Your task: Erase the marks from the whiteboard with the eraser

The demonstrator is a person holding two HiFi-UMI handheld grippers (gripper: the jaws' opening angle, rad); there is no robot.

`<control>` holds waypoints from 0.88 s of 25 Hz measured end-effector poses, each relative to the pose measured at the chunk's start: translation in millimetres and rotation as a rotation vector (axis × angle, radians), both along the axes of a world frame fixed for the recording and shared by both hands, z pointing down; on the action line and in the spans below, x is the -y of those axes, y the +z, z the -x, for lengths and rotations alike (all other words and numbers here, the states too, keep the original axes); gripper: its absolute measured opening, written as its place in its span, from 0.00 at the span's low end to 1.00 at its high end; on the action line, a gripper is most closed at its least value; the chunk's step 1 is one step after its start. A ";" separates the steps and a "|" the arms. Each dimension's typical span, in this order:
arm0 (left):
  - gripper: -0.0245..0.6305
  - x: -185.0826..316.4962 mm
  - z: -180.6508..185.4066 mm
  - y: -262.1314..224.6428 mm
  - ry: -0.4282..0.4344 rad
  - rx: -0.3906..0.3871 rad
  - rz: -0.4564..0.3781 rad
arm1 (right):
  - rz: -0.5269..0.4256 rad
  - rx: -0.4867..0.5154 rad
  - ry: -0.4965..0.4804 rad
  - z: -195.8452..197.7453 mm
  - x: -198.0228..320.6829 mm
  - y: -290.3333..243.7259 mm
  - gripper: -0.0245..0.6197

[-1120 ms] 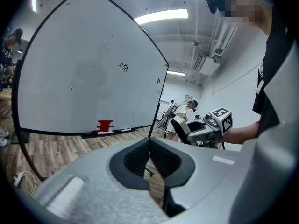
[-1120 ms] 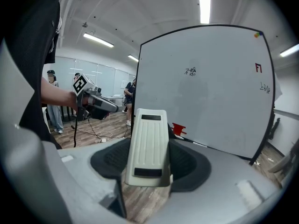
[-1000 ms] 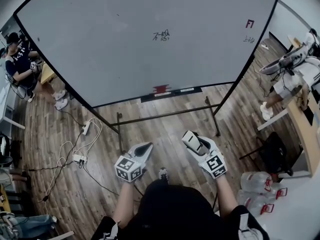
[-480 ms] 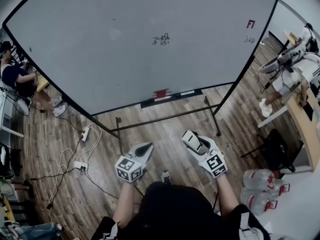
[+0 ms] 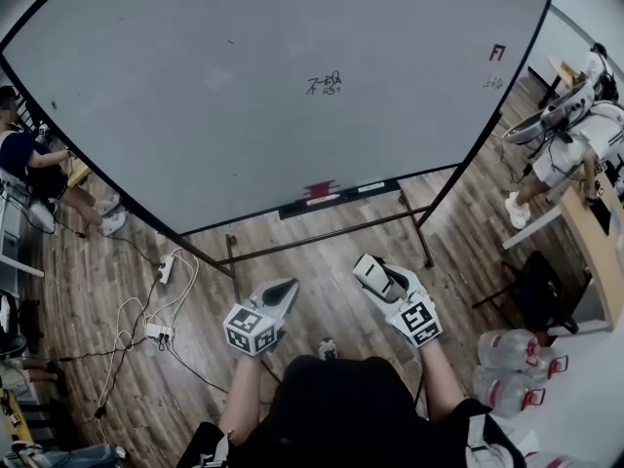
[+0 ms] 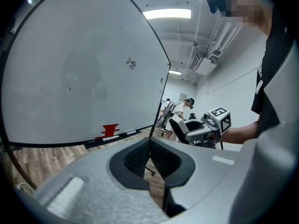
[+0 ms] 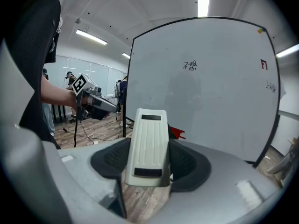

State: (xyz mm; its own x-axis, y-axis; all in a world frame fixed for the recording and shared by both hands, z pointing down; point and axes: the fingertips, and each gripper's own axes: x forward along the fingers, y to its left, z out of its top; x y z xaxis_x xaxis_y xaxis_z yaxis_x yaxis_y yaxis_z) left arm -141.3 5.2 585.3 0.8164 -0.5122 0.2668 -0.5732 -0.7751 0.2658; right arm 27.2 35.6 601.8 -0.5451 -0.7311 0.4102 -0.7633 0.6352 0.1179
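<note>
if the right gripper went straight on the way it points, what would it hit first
Most likely the whiteboard, low down, below the black marks. The eraser clamped in the right gripper would touch first. Depth is unclear.

1. The whiteboard (image 5: 244, 86) has a smooth white face with a faint sheen and a thin black rim.
2. The stand (image 5: 322, 226) is dark tubing, metal by its look, matt.
3. The eraser (image 7: 148, 139) has a cream plastic back with fine lengthwise ribs, two dark inset strips and low gloss.
4. The left gripper (image 6: 149, 158) and the right gripper (image 7: 149, 164) have grey moulded plastic shells, matt and finely grained.
5. The pads (image 6: 136, 158) are black and ridged, with a rubbery look.
6. The floor (image 5: 322, 261) is laid in wood-grain planks of brown-grey with a satin finish.
</note>
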 end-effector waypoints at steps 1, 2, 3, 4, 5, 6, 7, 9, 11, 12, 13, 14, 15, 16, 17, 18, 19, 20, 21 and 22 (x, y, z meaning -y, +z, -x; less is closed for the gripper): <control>0.05 2.5 1.8 -0.1 0.001 0.000 -0.001 | 0.001 0.001 0.002 1.8 1.9 0.5 0.44; 0.05 5.0 3.5 -0.1 0.002 0.000 -0.003 | 0.002 0.000 0.003 3.2 3.9 1.2 0.44; 0.05 7.6 5.2 0.1 0.001 -0.001 -0.003 | 0.003 0.000 0.004 4.3 5.8 1.9 0.44; 0.05 10.0 6.6 0.3 0.000 -0.002 -0.002 | 0.004 -0.001 0.005 5.1 8.0 2.4 0.44; 0.05 12.1 7.8 0.6 -0.001 -0.002 0.000 | 0.005 -0.001 0.006 5.7 10.5 2.5 0.44; 0.05 14.1 8.8 1.0 -0.001 -0.001 0.002 | 0.004 0.000 0.007 6.1 13.4 2.2 0.44; 0.05 16.0 9.7 1.6 -0.001 0.001 0.005 | 0.003 0.003 0.008 6.4 16.7 1.7 0.44; 0.05 19.9 10.9 3.1 -0.004 0.005 0.009 | 0.001 0.006 0.007 6.8 23.2 1.1 0.44; 0.05 24.3 11.5 3.0 -0.008 0.007 0.009 | 0.000 0.006 0.003 7.1 28.5 1.2 0.44; 0.05 26.9 11.8 2.1 -0.012 0.006 0.008 | 0.000 0.006 0.001 7.4 31.1 0.9 0.44; 0.05 29.7 11.9 0.8 -0.015 0.005 0.005 | -0.002 0.008 -0.002 7.6 34.1 0.2 0.44; 0.05 32.8 11.8 -0.7 -0.018 0.004 0.002 | -0.005 0.009 -0.005 7.5 37.5 -1.2 0.44; 0.05 36.4 11.3 -2.2 -0.022 0.004 -0.001 | -0.010 0.010 -0.008 6.9 41.3 -3.0 0.44; 0.05 40.4 10.1 -3.5 -0.027 0.004 -0.004 | -0.015 0.010 -0.011 5.5 45.4 -5.0 0.44; 0.05 44.9 8.3 -5.0 -0.032 0.002 -0.007 | -0.019 0.010 -0.014 3.3 49.5 -6.8 0.44; 0.05 49.5 5.7 -6.7 -0.037 0.000 -0.010 | -0.022 0.010 -0.016 0.2 53.5 -8.2 0.44; 0.05 53.7 2.4 -8.3 -0.041 -0.004 -0.012 | -0.025 0.010 -0.017 -3.6 57.3 -9.3 0.44; 0.05 57.3 -1.7 -9.8 -0.043 -0.007 -0.015 | -0.027 0.010 -0.017 -8.2 60.8 -10.1 0.44; 0.05 60.0 -6.5 -10.8 -0.043 -0.009 -0.016 | -0.027 0.010 -0.015 -13.4 64.1 -10.5 0.44; 0.05 62.1 -11.5 -11.3 -0.041 -0.009 -0.018 | -0.028 0.009 -0.013 -18.8 67.3 -10.6 0.44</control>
State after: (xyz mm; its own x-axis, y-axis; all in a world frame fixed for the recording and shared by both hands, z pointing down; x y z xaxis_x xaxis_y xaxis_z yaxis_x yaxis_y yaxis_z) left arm -129.8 -56.9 574.0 0.7972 -0.5496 0.2500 -0.6019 -0.7559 0.2575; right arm 46.0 -31.7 591.2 -0.5583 -0.7351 0.3847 -0.7562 0.6416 0.1284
